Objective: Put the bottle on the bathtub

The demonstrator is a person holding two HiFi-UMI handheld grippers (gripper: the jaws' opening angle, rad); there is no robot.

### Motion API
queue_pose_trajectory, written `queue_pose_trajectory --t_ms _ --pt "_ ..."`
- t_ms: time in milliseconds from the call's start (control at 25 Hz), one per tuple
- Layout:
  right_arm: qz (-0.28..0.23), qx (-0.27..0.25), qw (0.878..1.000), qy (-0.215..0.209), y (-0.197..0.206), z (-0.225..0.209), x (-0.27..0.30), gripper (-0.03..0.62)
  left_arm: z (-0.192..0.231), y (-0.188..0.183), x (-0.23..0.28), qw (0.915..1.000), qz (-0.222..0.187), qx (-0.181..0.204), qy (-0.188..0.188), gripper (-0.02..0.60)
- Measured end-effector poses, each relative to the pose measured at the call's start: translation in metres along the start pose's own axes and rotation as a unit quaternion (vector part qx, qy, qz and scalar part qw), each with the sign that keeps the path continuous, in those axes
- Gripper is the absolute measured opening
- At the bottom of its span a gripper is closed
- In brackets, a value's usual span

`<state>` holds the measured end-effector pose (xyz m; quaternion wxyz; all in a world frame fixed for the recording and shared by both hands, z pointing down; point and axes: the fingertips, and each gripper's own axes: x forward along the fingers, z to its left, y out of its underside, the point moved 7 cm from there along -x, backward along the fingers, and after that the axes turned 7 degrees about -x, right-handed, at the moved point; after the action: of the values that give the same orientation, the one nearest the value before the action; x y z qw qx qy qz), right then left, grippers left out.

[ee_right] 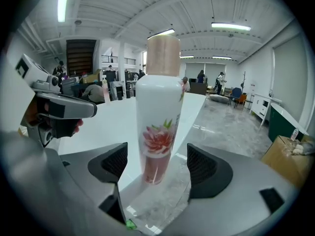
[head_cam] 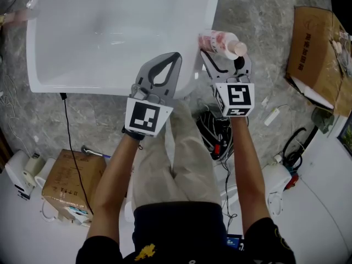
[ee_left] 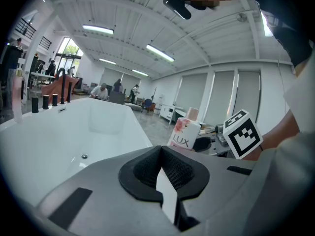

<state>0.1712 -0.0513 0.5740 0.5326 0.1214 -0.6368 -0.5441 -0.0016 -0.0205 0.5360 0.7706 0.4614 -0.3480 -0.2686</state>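
Note:
A white bottle point(head_cam: 221, 43) with a pink flower print and a tan cap stands upright on the near right corner of the white bathtub point(head_cam: 110, 87). My right gripper point(head_cam: 225, 58) is open. Its jaws stand on either side of the bottle point(ee_right: 160, 117), with a gap at each pad point(ee_right: 115, 163). My left gripper point(head_cam: 174, 56) is shut with nothing in it and hovers over the tub's near rim, left of the bottle. In the left gripper view the bottle point(ee_left: 186, 132) shows to the right, beyond the shut left gripper point(ee_left: 162, 156) and beside the tub point(ee_left: 59, 132).
A cardboard box point(head_cam: 319, 54) lies on the floor at the right, and another point(head_cam: 71, 180) at the lower left. Cables and a dark bundle point(head_cam: 214, 131) lie on the floor by my legs. Black taps point(ee_left: 47, 101) stand on the tub's far rim. People stand far off.

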Motion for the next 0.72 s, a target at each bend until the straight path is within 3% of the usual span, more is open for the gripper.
queue_pose_trajectory --t_ms 520,720 --pt "0.012 0.041 0.999 0.023 0.012 0.000 -0.027 0.363 -0.007 0.000 0.000 1.0000 0.002 0.005 0.004 0.018" --pt "0.013 0.066 0.997 0.049 0.002 -0.002 -0.054 0.270 -0.013 -0.017 -0.013 0.9994 0.018 0.028 0.009 0.018"
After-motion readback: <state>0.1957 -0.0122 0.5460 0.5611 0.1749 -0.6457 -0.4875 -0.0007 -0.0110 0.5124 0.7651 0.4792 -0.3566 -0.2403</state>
